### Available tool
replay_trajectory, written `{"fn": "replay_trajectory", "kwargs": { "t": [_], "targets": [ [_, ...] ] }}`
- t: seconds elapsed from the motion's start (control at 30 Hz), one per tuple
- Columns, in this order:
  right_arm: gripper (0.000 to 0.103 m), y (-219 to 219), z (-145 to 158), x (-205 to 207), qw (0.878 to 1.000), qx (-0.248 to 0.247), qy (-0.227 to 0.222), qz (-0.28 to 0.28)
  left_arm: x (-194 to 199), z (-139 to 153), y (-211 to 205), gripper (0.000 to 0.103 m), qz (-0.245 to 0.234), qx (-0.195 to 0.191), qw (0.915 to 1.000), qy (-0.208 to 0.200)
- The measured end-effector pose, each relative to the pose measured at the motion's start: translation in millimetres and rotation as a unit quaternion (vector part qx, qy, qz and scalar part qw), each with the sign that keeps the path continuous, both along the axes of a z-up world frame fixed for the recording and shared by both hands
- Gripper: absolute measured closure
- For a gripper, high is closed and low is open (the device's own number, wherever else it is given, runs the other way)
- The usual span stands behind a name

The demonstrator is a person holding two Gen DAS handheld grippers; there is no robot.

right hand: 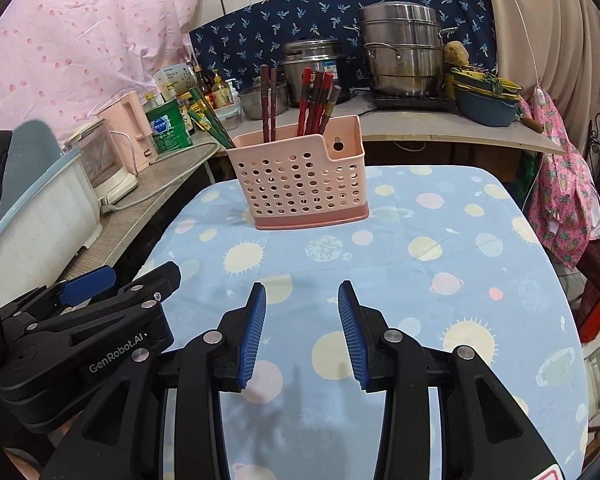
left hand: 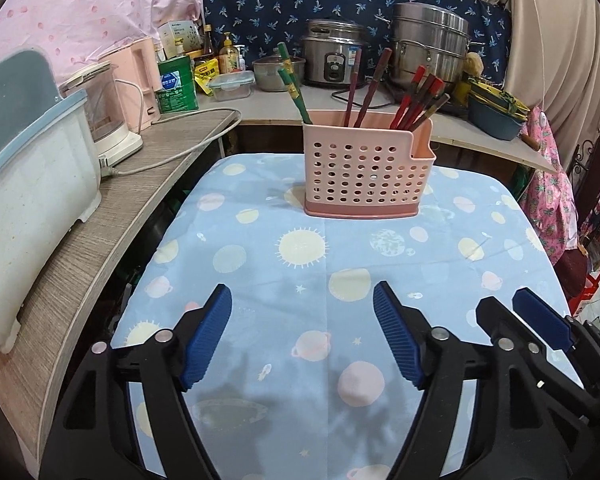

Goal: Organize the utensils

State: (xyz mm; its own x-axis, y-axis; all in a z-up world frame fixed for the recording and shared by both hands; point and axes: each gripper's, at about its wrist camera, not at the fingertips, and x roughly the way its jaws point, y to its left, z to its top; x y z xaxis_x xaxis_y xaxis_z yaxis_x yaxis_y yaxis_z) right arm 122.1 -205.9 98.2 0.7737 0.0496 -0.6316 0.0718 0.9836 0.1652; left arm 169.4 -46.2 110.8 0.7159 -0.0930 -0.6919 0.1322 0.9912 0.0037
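Ahead of both claws, the small table under its pale blue planet-print cloth (left hand: pixel 324 280) lay bare near them, which suggested nothing was left to collect. Further ahead on that cloth stood the pink perforated plastic utensil basket (left hand: pixel 360 172), upright so its contents could lean against the rim. At its far-left end slanted the green chopsticks (left hand: pixel 294 84); the dark red chopsticks (left hand: pixel 370 86) rose mid-basket, and the bundle of red-tipped chopsticks (left hand: pixel 418 98) filled the right end, apparently sorted by colour. Low over the cloth, the left claw (left hand: pixel 302 300) gaped wide and empty; just beside it, the right claw (right hand: pixel 302 296) stood partly open, holding nothing.
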Motion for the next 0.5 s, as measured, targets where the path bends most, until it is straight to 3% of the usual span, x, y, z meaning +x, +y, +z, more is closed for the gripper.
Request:
{"fn": "replay_trajectory", "kwargs": {
  "t": [0.3, 0.5],
  "targets": [
    [0.055, -5.0, -5.5, -3.1, 1.0, -0.006, 0.006, -0.015, -4.4, -2.7, 4.7, 0.015, 0.011, 0.013, 0.9999, -0.003],
    [0.049, -5.6, -5.6, -7.2, 1.0, -0.019, 0.005, -0.022, -6.4, -3.6, 6.3, 0.011, 0.011, 0.02, 0.9997, -0.003]
  ]
}}
